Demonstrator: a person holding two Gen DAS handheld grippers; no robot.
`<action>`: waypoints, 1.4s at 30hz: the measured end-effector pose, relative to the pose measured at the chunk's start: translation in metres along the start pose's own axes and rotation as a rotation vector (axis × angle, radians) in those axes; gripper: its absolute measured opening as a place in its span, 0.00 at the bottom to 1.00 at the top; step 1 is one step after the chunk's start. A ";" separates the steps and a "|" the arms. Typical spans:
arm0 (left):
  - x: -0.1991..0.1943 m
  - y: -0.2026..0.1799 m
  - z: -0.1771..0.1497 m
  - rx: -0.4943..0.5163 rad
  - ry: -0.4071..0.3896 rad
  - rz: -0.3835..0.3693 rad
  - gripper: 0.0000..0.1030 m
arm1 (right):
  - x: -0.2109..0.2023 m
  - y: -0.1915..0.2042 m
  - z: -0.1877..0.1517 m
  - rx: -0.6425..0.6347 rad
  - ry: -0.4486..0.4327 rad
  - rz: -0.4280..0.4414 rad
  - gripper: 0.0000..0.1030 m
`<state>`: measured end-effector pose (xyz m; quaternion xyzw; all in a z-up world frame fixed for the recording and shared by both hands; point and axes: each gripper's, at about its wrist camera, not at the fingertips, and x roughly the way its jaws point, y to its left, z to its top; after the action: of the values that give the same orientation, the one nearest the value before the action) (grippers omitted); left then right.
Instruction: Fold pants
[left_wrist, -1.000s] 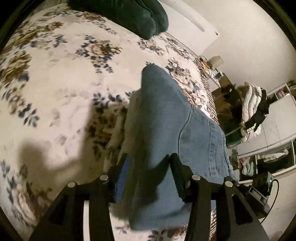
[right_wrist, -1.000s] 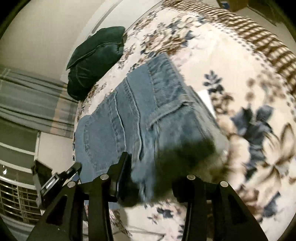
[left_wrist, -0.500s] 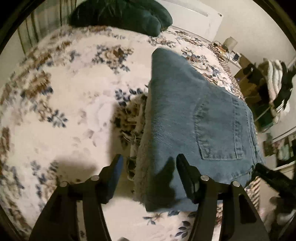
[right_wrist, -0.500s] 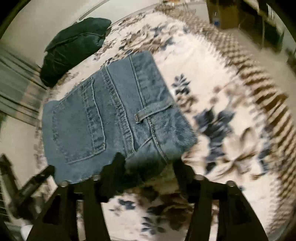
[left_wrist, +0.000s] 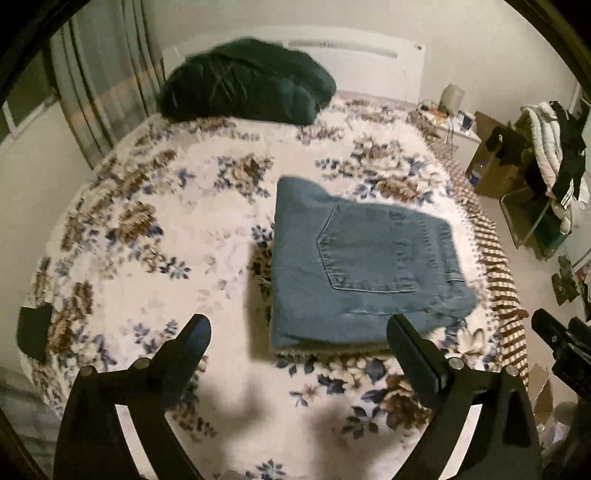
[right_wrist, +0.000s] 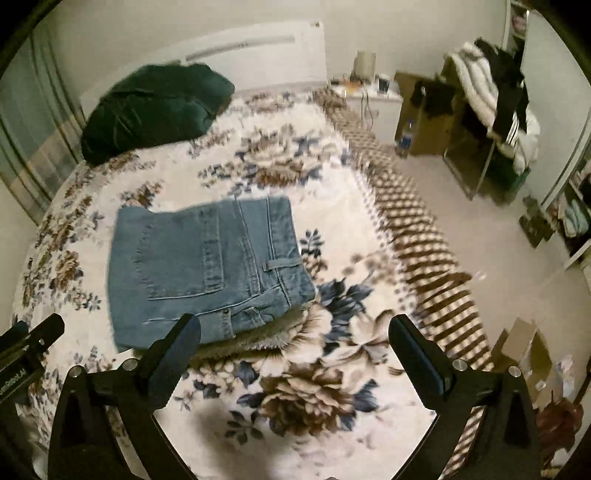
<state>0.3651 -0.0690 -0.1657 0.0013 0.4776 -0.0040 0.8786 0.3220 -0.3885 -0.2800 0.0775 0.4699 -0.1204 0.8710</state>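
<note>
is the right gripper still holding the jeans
No, the right gripper is open with bare fingers, and the folded jeans lie free on the bedspread.

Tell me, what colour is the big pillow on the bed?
The pillow is dark green. It shows best in the left wrist view.

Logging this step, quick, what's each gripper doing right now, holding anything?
Left gripper: open, holding nothing, above the bed short of the folded jeans.
Right gripper: open, holding nothing.
</note>
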 end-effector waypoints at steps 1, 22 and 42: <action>-0.017 -0.002 -0.004 0.002 -0.015 0.005 0.95 | -0.014 0.000 -0.001 -0.003 -0.011 -0.001 1.00; -0.310 -0.012 -0.075 -0.004 -0.254 -0.004 0.95 | -0.391 -0.025 -0.084 -0.114 -0.292 0.074 1.00; -0.348 0.010 -0.101 -0.003 -0.281 0.004 1.00 | -0.460 -0.004 -0.113 -0.135 -0.321 0.096 1.00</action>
<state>0.0914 -0.0563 0.0718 0.0002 0.3496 -0.0019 0.9369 -0.0128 -0.3011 0.0440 0.0210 0.3276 -0.0579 0.9428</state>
